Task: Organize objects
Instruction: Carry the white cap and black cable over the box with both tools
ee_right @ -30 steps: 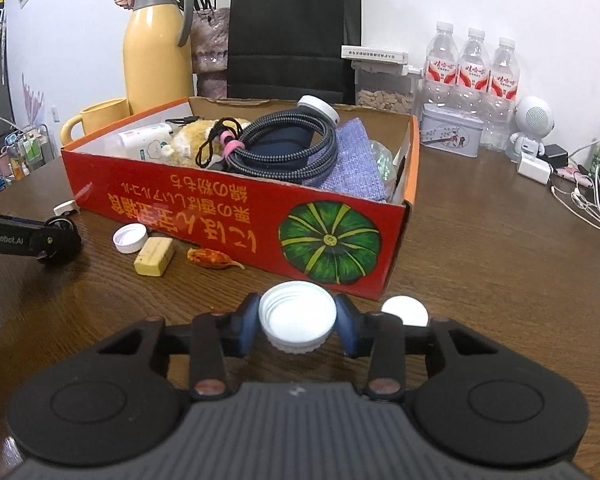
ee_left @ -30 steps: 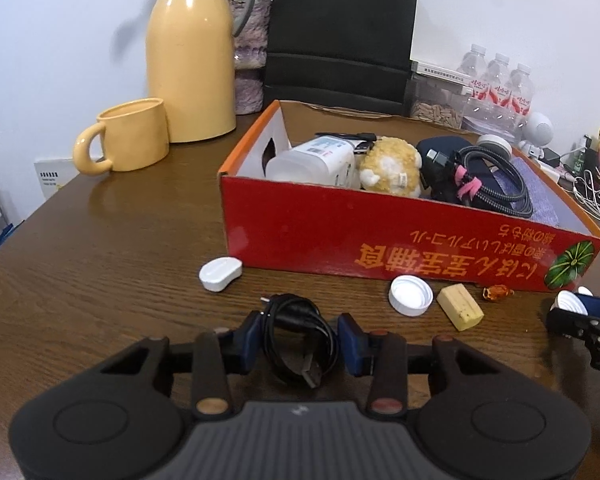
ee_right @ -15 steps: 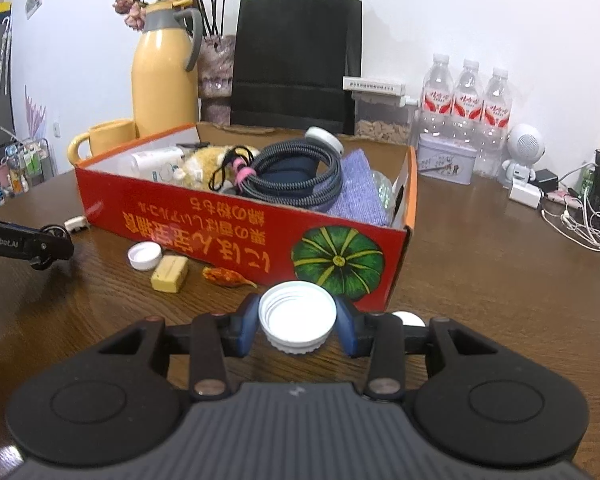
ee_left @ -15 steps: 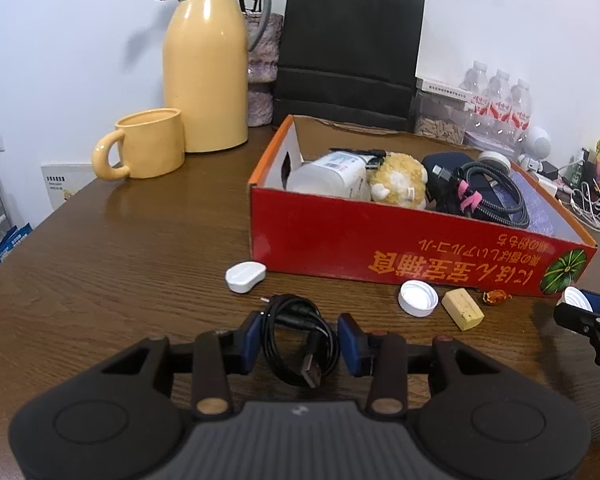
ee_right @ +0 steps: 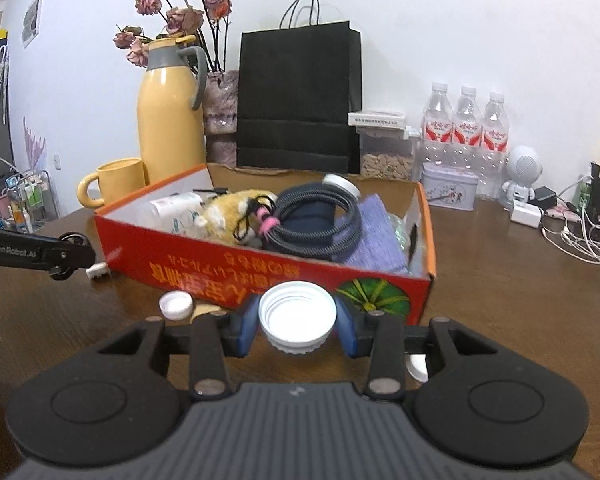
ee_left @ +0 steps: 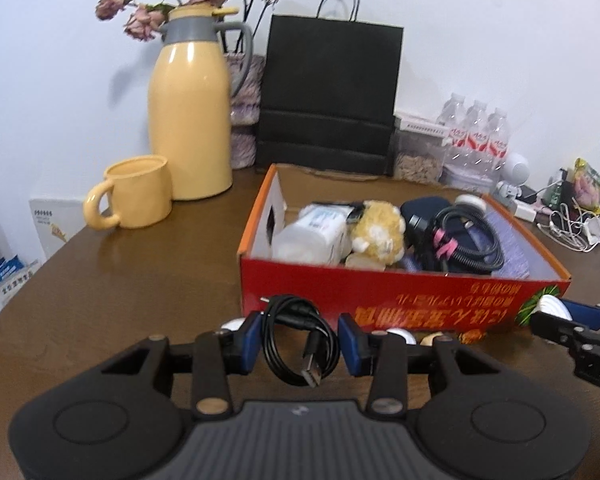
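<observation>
My left gripper (ee_left: pixel 299 339) is shut on a coiled black USB cable (ee_left: pixel 298 338) and holds it above the table, in front of the red cardboard box (ee_left: pixel 400 294). My right gripper (ee_right: pixel 297 322) is shut on a white jar lid (ee_right: pixel 297 320), raised near the box's front right corner (ee_right: pixel 380 280). The box holds a white bottle (ee_left: pixel 316 236), a plush toy (ee_left: pixel 378 232), a braided cable coil (ee_right: pixel 316 216) and a purple cloth (ee_right: pixel 374 236). The right gripper also shows at the right edge of the left wrist view (ee_left: pixel 548 314).
On the table by the box's front lie a small white cap (ee_right: pixel 175 305), a white case (ee_right: pixel 98 270) and another white lid (ee_right: pixel 417 366). A yellow jug (ee_left: pixel 190 120), yellow mug (ee_left: pixel 136 192), black paper bag (ee_left: pixel 328 96), water bottles (ee_right: pixel 464 128) and loose cables (ee_right: pixel 580 236) stand behind.
Both grippers have risen with their objects, so the views look over the box rim into the box. The small items on the table have dropped below the fingers.
</observation>
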`<state>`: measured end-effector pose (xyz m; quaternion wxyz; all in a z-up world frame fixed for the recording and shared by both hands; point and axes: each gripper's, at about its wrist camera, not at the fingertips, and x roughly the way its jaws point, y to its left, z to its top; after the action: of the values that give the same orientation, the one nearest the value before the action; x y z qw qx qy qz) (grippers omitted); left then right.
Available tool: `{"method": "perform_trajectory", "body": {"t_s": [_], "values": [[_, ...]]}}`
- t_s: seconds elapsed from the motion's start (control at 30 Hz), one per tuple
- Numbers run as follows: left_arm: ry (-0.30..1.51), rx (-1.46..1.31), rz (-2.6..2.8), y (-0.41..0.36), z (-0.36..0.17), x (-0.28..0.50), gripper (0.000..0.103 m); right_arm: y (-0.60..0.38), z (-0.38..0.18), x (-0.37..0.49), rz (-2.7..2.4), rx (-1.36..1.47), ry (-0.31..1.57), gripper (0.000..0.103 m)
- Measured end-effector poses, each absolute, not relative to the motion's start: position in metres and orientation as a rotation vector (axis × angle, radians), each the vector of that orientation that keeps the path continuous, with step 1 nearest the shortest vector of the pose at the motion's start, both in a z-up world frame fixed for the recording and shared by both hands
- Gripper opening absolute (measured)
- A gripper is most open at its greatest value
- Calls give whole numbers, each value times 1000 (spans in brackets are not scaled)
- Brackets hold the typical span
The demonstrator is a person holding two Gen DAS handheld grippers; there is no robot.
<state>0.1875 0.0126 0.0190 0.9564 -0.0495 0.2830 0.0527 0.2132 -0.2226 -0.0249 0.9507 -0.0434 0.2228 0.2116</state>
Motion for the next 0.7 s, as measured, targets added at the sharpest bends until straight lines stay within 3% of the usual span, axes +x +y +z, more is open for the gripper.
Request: {"method": "perform_trajectory", "body": {"t_s": [0.7], "values": [[495, -61, 18, -3, 49, 253, 39, -192, 7, 261, 412, -66, 381, 41]]}}
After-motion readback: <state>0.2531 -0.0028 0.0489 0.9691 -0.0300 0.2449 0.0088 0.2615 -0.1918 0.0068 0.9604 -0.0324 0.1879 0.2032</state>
